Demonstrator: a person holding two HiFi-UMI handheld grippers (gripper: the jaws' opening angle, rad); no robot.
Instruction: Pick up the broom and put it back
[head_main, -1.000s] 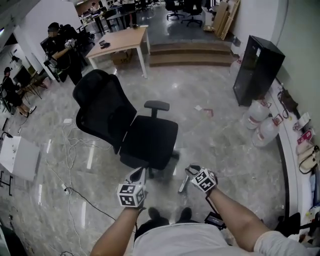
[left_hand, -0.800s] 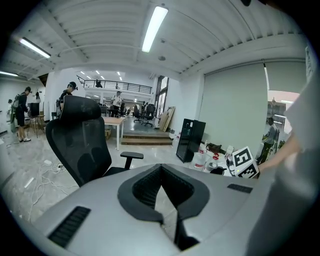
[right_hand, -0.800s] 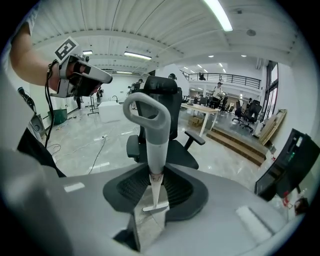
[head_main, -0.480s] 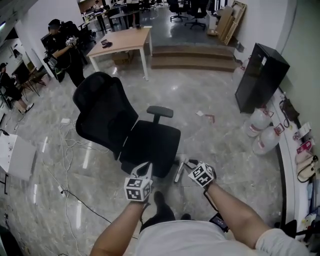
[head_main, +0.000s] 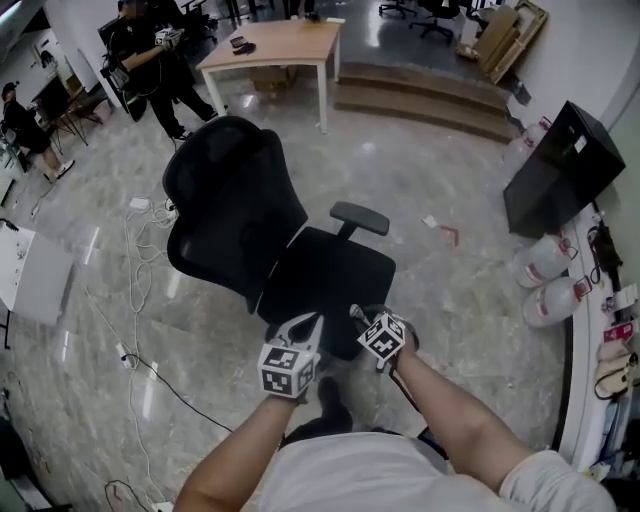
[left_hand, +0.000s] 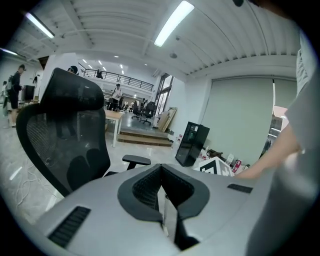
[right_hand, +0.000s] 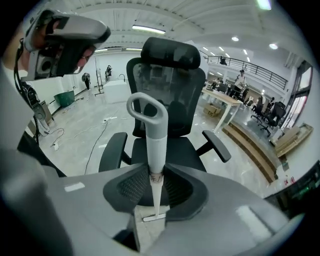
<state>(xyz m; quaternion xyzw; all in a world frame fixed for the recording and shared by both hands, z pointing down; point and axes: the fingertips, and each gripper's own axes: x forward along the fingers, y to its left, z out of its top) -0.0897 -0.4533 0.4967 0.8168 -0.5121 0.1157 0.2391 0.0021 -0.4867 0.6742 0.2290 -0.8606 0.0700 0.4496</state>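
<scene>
My right gripper (head_main: 358, 314) (right_hand: 155, 187) is shut on the broom's grey-white handle (right_hand: 154, 145). The handle sticks out forward between the pads and ends in a loop (right_hand: 146, 107). The broom's head is hidden from all views. In the head view the right gripper hovers over the front edge of a black office chair (head_main: 300, 260) (right_hand: 170, 75). My left gripper (head_main: 303, 328) (left_hand: 162, 200) is beside it on the left, jaws shut with nothing between them. It points past the chair's back (left_hand: 60, 130).
The chair stands directly ahead on the marble floor. Cables (head_main: 140, 300) trail at the left beside a white box (head_main: 35, 280). A wooden desk (head_main: 270, 45), steps (head_main: 430, 95), a black cabinet (head_main: 570, 165) and water bottles (head_main: 545, 265) lie farther off. People stand at the back left (head_main: 150, 50).
Both grippers have moved forward to the chair's seat edge, the right one still holding the handle. The chair now sits closer and more central in the head view.
</scene>
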